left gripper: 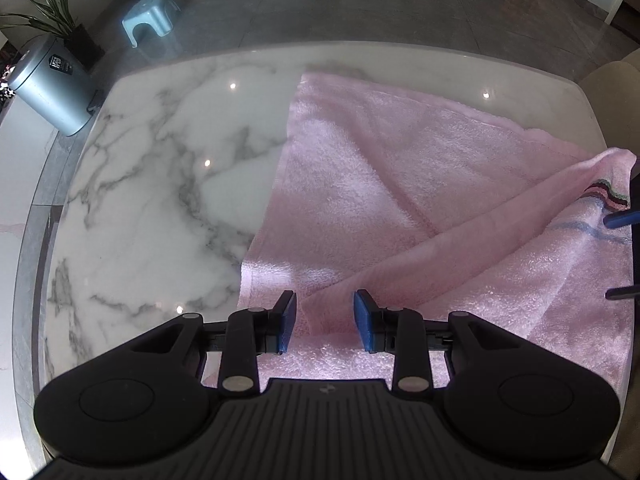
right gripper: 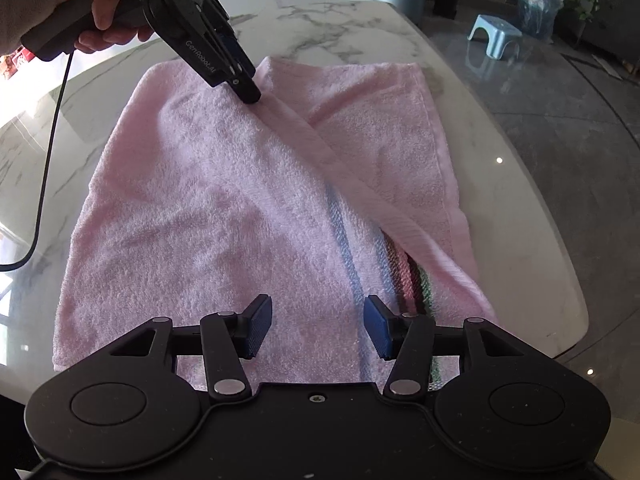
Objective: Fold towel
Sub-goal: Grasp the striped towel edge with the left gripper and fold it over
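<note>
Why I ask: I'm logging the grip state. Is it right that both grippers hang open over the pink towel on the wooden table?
Not quite: the table is white marble with grey veins, not wood, as the left wrist view shows plainly. The rest holds: the left gripper and the right gripper both stand open over the pink towel.

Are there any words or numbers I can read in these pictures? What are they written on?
"GenRobot.AI": white letters on the side of the black left gripper, seen from the right wrist.
Dark label on the round grey metal bin: too small and blurred to read.
The pink terry towel and white marble table carry no words.
</note>
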### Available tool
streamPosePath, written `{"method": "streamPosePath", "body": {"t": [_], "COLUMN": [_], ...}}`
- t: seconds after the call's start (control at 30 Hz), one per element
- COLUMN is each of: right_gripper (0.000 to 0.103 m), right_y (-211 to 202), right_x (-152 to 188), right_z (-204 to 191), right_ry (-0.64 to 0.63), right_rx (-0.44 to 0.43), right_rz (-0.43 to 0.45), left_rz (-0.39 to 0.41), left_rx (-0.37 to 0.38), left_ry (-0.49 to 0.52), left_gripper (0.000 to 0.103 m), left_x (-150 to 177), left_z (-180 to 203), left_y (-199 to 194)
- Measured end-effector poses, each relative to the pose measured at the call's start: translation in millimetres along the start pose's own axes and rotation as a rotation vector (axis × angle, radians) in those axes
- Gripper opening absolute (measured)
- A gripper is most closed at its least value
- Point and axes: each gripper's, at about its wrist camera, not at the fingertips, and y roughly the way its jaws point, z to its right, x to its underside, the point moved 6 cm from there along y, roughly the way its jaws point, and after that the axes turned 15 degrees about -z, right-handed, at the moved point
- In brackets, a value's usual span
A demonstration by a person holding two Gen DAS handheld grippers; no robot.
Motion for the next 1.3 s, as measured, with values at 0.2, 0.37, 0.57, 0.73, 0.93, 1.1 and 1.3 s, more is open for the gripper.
{"method": "streamPosePath", "body": {"t": [0.2,0.37,0.57,0.73,0.93,1.1,1.3], "right_gripper": [0.05,0.057,0.06,0.064,0.065,0.066,0.066], "right_y": [14,18,19,19,18,18,18], "right_x": [-1,-3,-3,-3,-2,-1,0], "right_z": [-1,0,-3,-4,-6,-8,-8], "right_ry": [-0.026,-0.02,-0.031,-0.036,-0.041,-0.043,-0.046], "right_rx": [0.001,-0.023,-0.018,-0.024,-0.023,-0.022,-0.023], "right_rz": [-0.072,-0.083,-0.085,-0.086,-0.087,-0.086,-0.083], "left_rz": [-0.039,-0.058,-0.069,-0.072,-0.03,0.025,0.094], "left_rx": [0.005,0.035,0.069,0.045,0.049,0.006,-0.065], "left_ry": [0.018,-0.022,-0.043,-0.02,-0.031,-0.004,0.07], "left_gripper": [0.031,0.031,0.021,0.01,0.004,0.004,0.004], "left_x": [-1,0,0,-3,-8,-26,-65], "left_z": [-1,-7,-7,-2,-9,-13,-6], "left_y": [9,14,14,13,-7,-42,-77]}}
